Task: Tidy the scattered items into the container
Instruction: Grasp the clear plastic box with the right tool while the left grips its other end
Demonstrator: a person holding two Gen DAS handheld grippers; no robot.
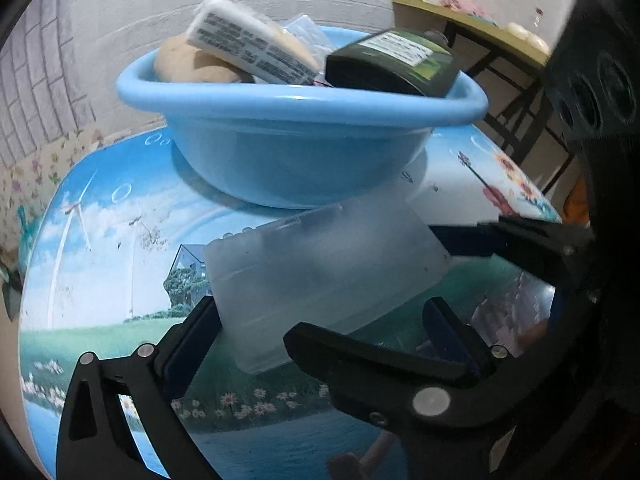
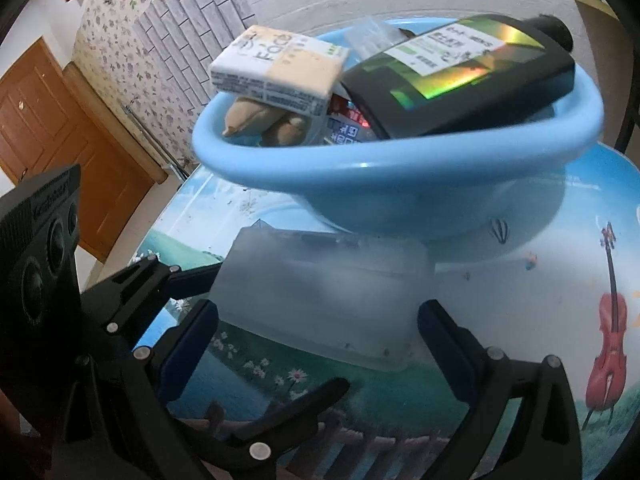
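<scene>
A light-blue plastic basin (image 1: 280, 152) (image 2: 400, 176) stands on a table (image 1: 100, 240) (image 2: 540, 280) covered with a printed landscape scene. The basin holds a dark bottle with a holographic label (image 1: 394, 62) (image 2: 464, 76), a white-and-cream packet (image 1: 252, 44) (image 2: 280, 68) and a tan, bread-like item (image 1: 188, 64) (image 2: 256, 120); the bottle and the packet rise above the rim.

A frosted translucent plastic box (image 1: 320, 276) (image 2: 324, 296) lies on the table just in front of the basin.

The left gripper (image 1: 316, 316) has its jaws spread to either side of the box, with the left finger (image 1: 192, 344) at the box's corner. The right gripper (image 2: 316, 332) is likewise spread wide, its blue-padded fingers (image 2: 444, 340) flanking the box. Whether any pad touches the box cannot be determined.
</scene>
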